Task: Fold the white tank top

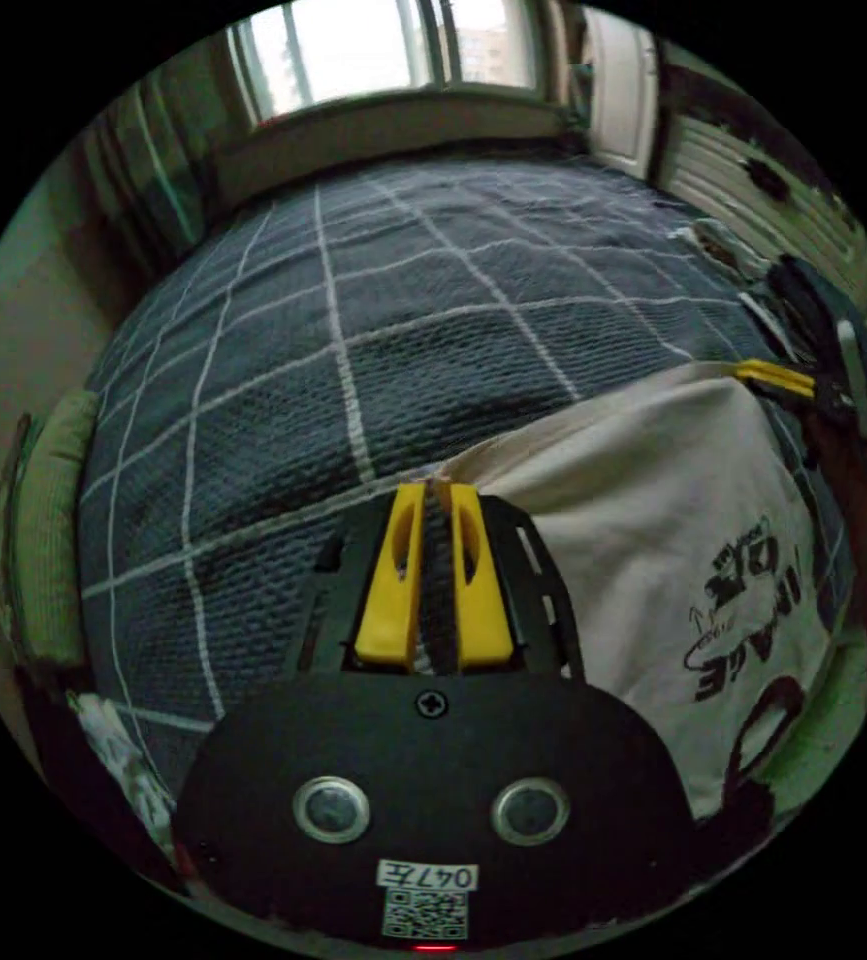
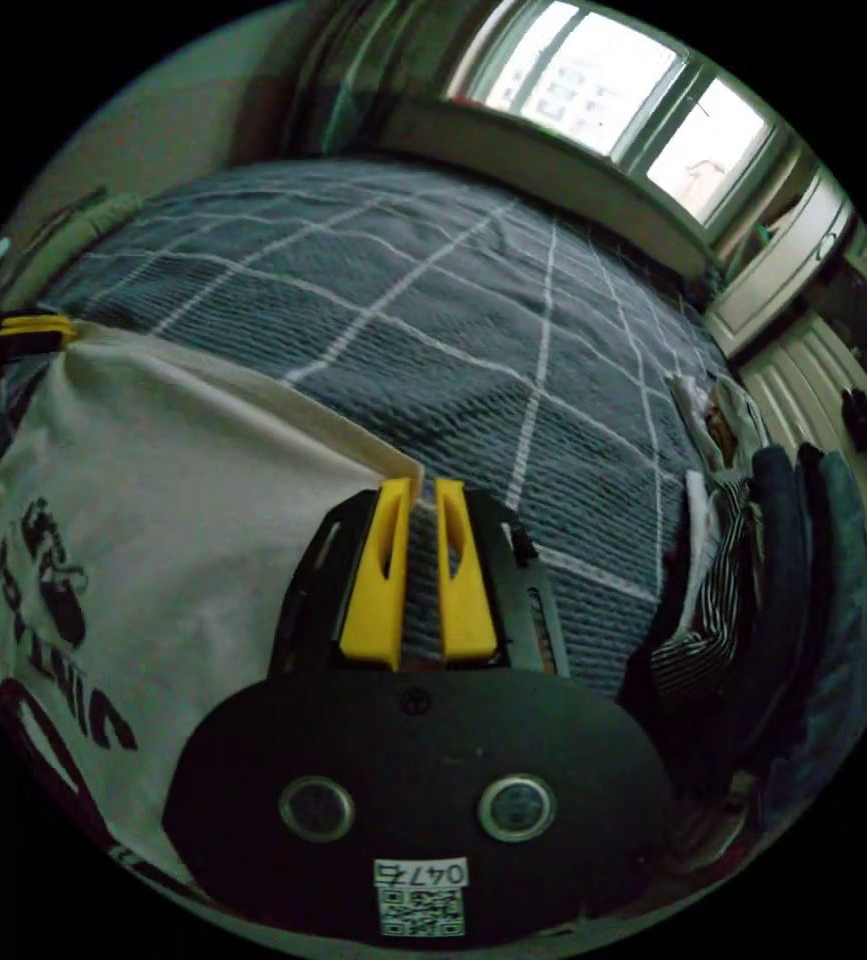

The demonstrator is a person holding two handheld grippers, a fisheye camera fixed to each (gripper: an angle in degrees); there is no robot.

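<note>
Both grippers are pinching the tank top (image 1: pixel 653 520) corners: left gripper (image 1: pixel 439 490), right gripper (image 2: pixel 415 488); edge stretching straight between them above the bed (image 1: pixel 373 300).

Bedroom count
One tank top (image 1: pixel 653 520), two grippers (image 1: pixel 438 500) (image 2: pixel 418 495), one bed (image 1: pixel 403 300), one window (image 2: pixel 623 90), one clothes pile (image 2: pixel 773 560).

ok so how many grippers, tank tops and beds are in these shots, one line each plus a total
grippers: 2 (left gripper, right gripper)
tank tops: 1 (white tank top, held at two corners)
beds: 1 (bed with a dark checked cover)
total: 4
</note>
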